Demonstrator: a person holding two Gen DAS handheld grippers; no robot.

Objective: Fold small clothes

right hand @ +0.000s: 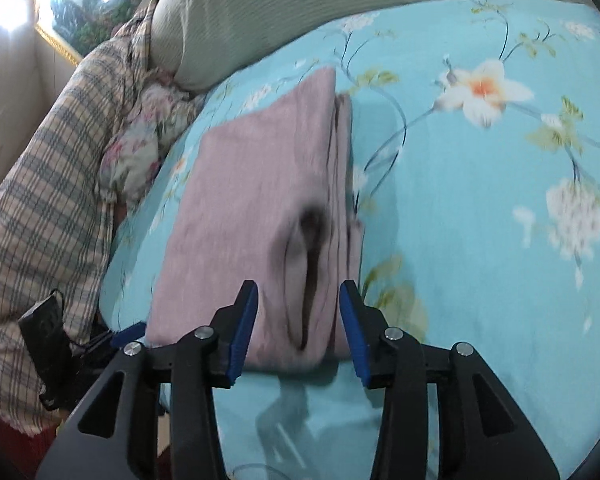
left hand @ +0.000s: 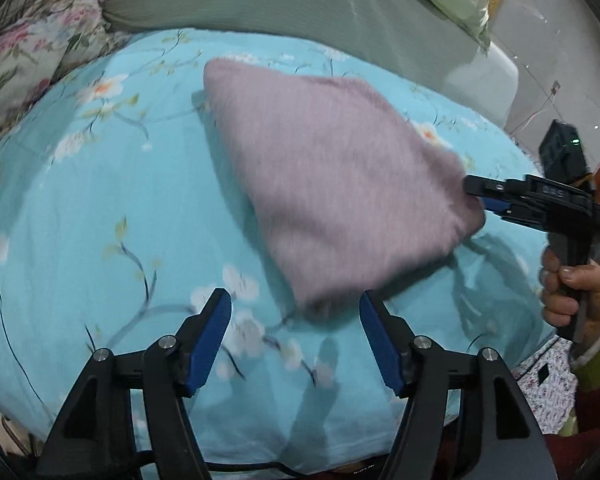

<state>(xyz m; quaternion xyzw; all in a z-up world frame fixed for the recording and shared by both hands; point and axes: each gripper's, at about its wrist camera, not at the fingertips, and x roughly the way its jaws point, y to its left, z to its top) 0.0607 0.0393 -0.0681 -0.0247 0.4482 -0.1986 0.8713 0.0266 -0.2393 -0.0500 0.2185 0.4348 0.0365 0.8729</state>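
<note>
left wrist: left gripper (left hand: 295, 307) stood wide, pads bare, pink folded garment (left hand: 332, 184) just ahead on blue floral bedsheet (left hand: 100, 208) | right wrist: right gripper (right hand: 299, 296) gaped narrower, straddling garment's near corner, contact unclear; green pillow (right hand: 260, 12) behind

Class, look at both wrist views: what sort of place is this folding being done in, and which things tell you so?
Most likely a bedroom, with the work done on a bed. The pink folded garment lies on a blue floral bedsheet, with a green pillow and a floral quilt bunched behind it.
</note>
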